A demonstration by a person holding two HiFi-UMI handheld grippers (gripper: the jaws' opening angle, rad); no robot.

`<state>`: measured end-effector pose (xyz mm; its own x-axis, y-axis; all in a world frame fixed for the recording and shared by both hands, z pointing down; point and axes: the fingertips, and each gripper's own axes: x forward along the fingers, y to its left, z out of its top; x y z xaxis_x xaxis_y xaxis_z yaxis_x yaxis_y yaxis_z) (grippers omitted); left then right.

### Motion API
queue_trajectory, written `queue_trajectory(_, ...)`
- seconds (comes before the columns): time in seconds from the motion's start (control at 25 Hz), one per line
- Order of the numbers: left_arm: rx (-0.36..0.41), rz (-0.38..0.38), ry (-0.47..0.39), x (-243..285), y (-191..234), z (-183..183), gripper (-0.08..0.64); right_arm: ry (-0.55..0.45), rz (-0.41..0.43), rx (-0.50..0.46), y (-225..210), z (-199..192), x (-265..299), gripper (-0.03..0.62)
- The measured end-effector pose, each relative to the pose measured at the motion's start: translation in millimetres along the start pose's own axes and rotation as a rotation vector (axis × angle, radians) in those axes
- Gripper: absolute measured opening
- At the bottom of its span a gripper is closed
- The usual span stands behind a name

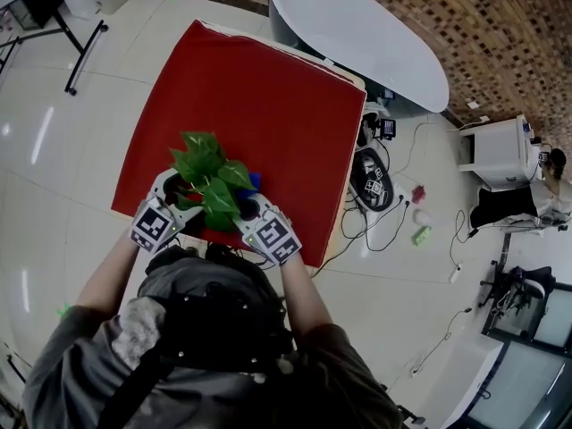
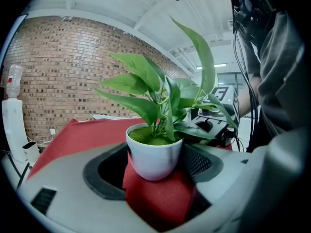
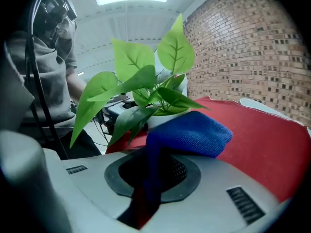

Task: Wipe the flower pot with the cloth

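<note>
A white flower pot (image 2: 154, 154) with a green leafy plant (image 1: 210, 175) stands near the front edge of the red-covered table (image 1: 259, 88). My left gripper (image 2: 155, 166) is shut on the flower pot, one jaw against each side of it. In the head view the left gripper (image 1: 177, 195) is at the plant's left and the right gripper (image 1: 248, 206) at its right. A blue cloth (image 3: 194, 135) is clamped in my right gripper (image 3: 155, 176); its folded end lies against the flower pot (image 3: 161, 120) under the leaves. A bit of the blue cloth (image 1: 255, 181) shows beside the plant.
A long white oval tabletop (image 1: 357, 25) stands beyond the red table. Cables and black devices (image 1: 371, 181) lie on the floor to the right, with a white cabinet (image 1: 496, 155) farther right. A black stand (image 1: 80, 52) is on the tiled floor at the left.
</note>
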<state>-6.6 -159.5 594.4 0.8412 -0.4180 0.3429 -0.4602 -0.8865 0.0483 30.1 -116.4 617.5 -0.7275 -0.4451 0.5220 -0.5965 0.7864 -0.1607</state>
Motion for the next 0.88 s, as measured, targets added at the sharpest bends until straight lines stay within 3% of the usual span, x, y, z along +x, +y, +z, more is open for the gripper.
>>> queue_trajectory(0.28, -0.019, 0.017, -0.011, -2, -2, 3, 0.397, 0.008, -0.005, 0.002, 26, 1, 2, 0.077)
queue_trajectory(0.64, 0.025, 0.028, -0.008, -22, -10, 3, 0.411, -0.025, -0.156, 0.104, 24, -6, -22, 0.077)
queue_trajectory(0.88, -0.04, 0.102, -0.004, -75, -2, -1, 0.405, -0.076, -0.292, 0.248, 27, -13, -54, 0.077)
